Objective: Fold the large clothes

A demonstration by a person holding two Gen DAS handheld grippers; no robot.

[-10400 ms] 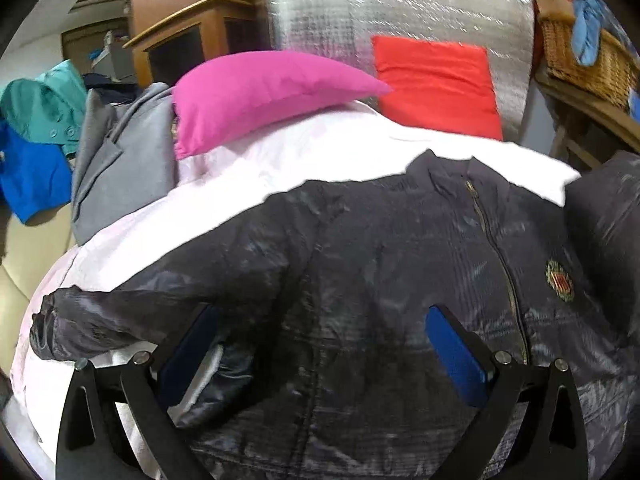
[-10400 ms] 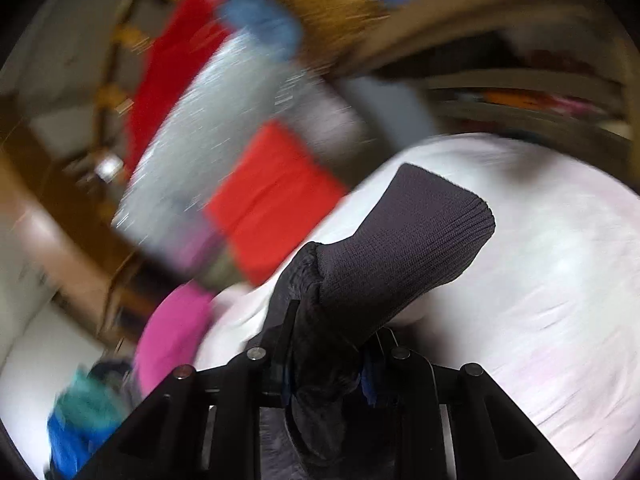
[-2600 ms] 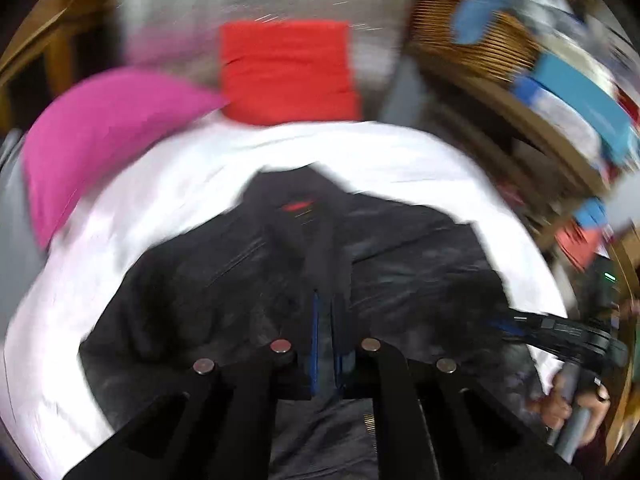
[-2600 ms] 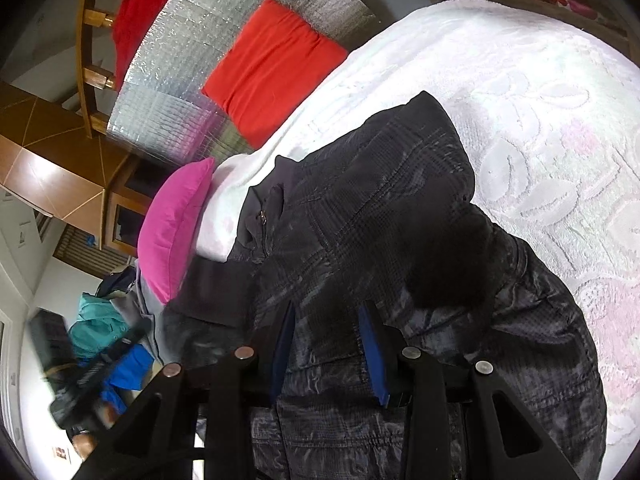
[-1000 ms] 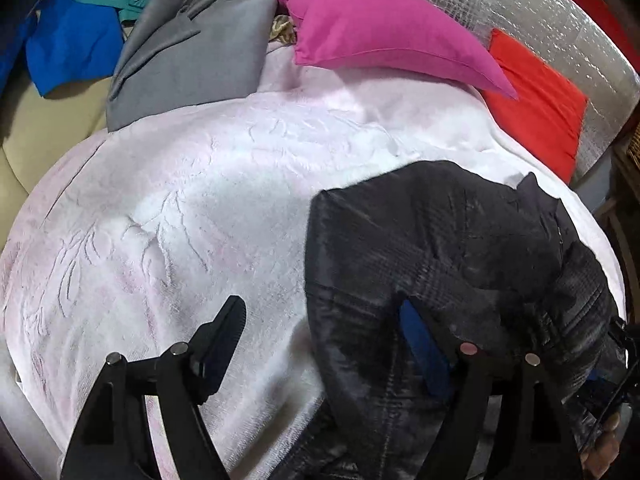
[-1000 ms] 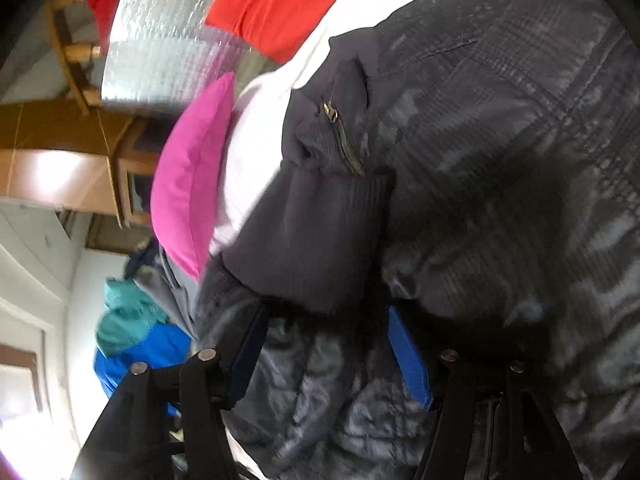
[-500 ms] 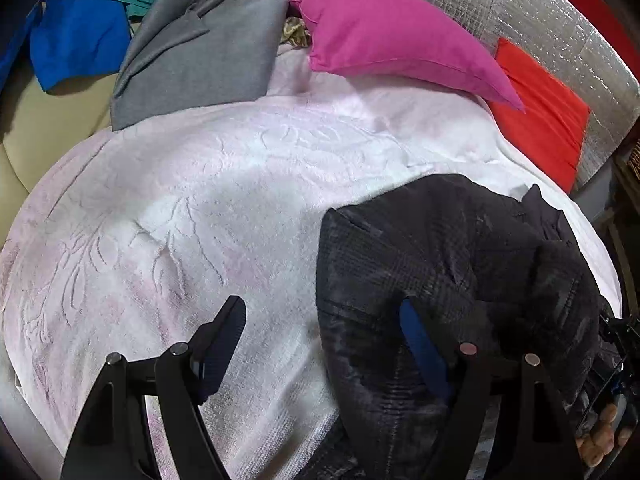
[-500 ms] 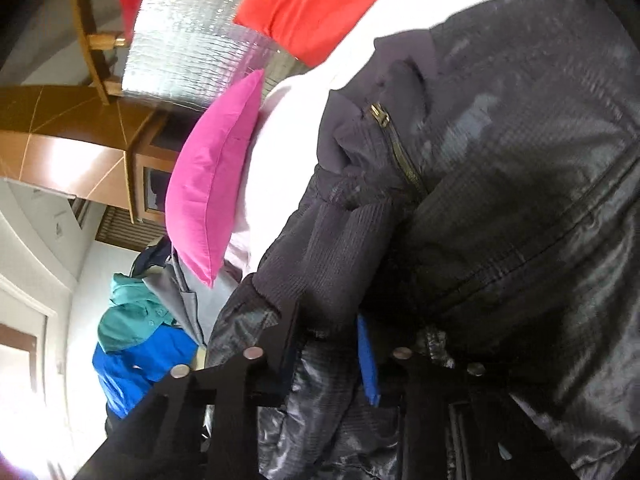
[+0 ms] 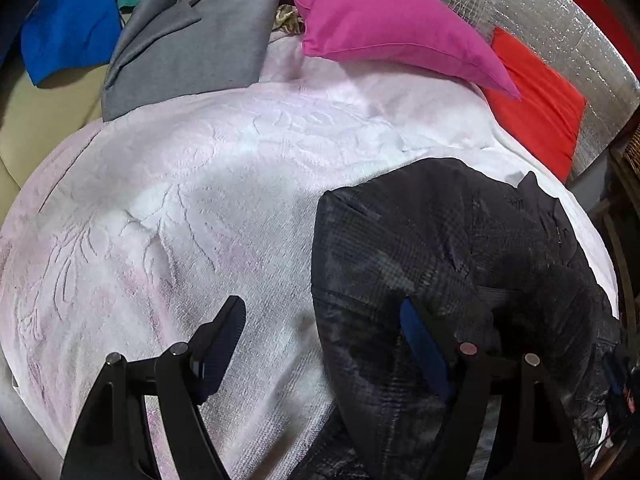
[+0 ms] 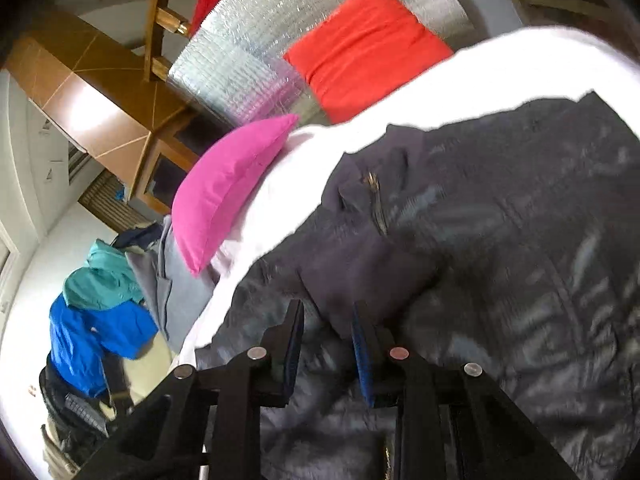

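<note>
Item: dark jacket (image 9: 448, 248), partly folded, lying on the right half of the white embossed bedspread (image 9: 192, 208) that is covering the bed.

Handling: the shell is looking thin, glossy and quilted, so it is probably light, soft and somewhat slippery; layers are likely sliding over one another rather than holding a crease. The ribbed knit cuff (image 10: 352, 264) is looking matte and grippier, as is the collar by the zip (image 10: 378, 204). Best holds, in my judgement: the knit cuff, the collar, or a doubled hem edge, not a single slick panel.

Left tongs (image 9: 324, 328): spread wide, holding nothing, hovering above the jacket's near left edge, one finger over bare bedspread and the other over the fabric.

Right tongs (image 10: 328, 340): fingers standing a little apart with the cuffed sleeve end lying between them; whether they are actually pinching it is not something I can tell.

Left wrist view alone is showing: the jacket's whole outline and its straight folded left edge, and the broad bare stretch of bedspread beside it.

Right wrist view alone is showing: the zip, the knit cuff up close, and a wooden cabinet (image 10: 100, 100) beyond.

Both are showing: pink pillow (image 9: 384, 28), red cushion (image 9: 536, 104), grey garment (image 9: 192, 40).
</note>
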